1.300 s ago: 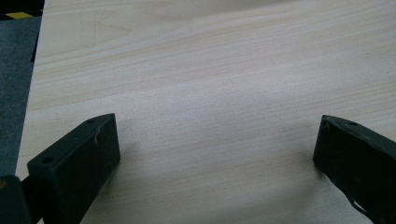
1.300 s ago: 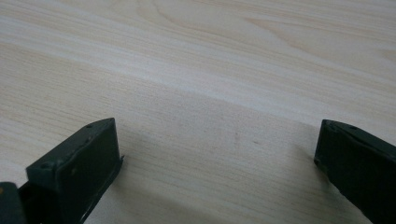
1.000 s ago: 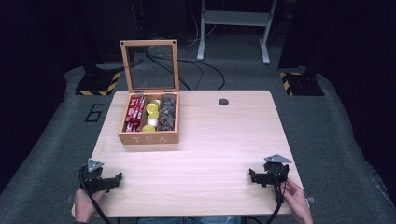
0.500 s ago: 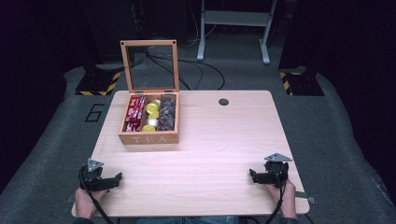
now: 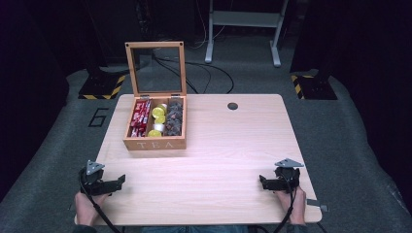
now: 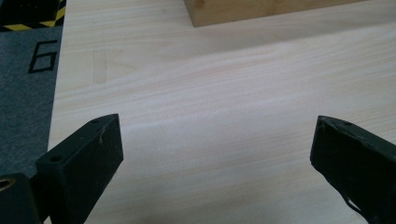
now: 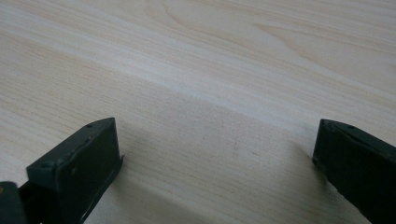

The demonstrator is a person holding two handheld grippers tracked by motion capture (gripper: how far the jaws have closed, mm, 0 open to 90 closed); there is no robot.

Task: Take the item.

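Claws barely changed since half a second ago: high view has left claw (image 5: 116,180) and right claw (image 5: 263,181) low at the bench's (image 5: 228,145) near corners, well apart from the open tea box (image 5: 155,143) at far left. Left gripper view: jaws apart, box corner ahead. Right gripper view: jaws apart over bare wood.

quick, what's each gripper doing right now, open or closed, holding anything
Left gripper: open, jaws wide apart, holding nothing, over bare table.
Right gripper: open, jaws wide apart, holding nothing.
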